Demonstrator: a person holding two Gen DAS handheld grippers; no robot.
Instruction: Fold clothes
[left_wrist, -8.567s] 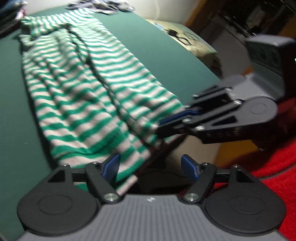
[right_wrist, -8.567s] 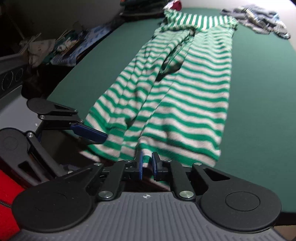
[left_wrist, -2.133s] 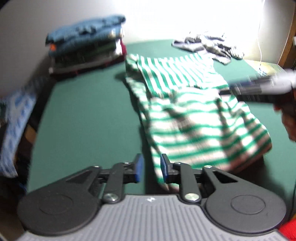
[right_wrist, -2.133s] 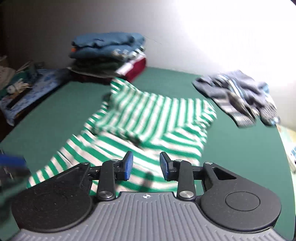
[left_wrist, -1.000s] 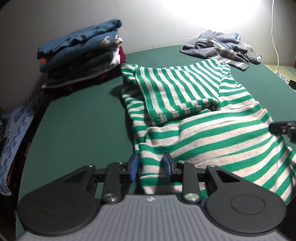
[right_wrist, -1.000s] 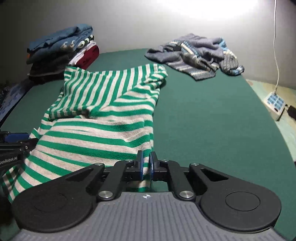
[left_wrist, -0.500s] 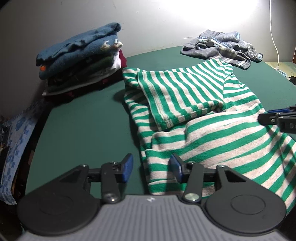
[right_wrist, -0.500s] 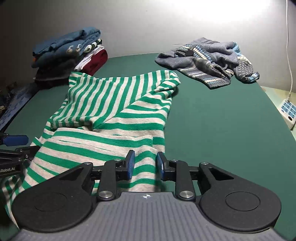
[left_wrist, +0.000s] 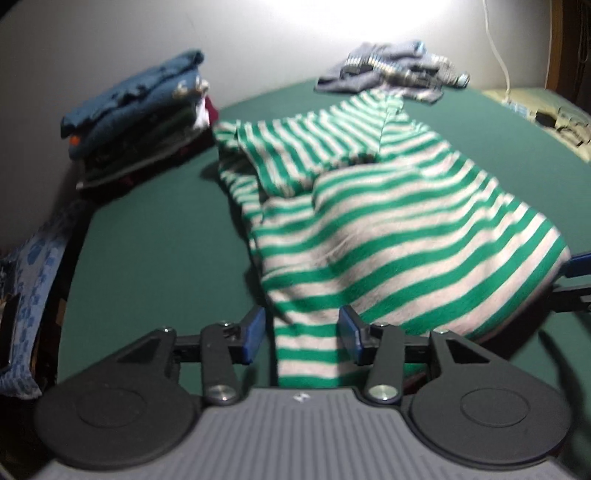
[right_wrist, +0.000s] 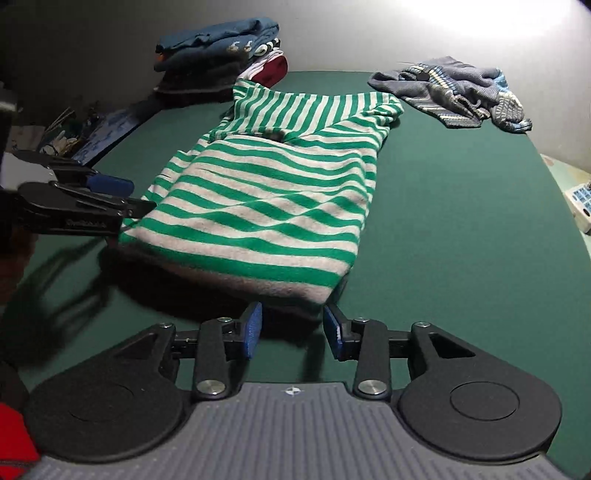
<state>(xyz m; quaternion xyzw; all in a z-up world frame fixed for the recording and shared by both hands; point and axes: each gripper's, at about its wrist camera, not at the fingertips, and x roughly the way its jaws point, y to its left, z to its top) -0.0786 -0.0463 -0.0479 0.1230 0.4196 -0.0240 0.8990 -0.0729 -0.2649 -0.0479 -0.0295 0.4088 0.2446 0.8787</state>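
Both grippers let go: the left gripper (left_wrist: 301, 334) stands parted around the near hem of the green-striped shirt (right_wrist: 273, 192), the right gripper (right_wrist: 291, 329) is opening just short of it, leaving it doubled on the desk (right_wrist: 461, 206).

wall (right_wrist: 369, 33): plain, pale, brightly lit | table (right_wrist: 461, 206): green cloth top

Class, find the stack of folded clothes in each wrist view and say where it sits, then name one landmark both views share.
Left wrist view: the stack of folded clothes sits upper left, against the wall, left of the striped shirt.
Right wrist view: the stack sits at top, left of centre, behind the shirt's far left corner.
Shared landmark: the crumpled grey-blue garment beyond the shirt, on the right.
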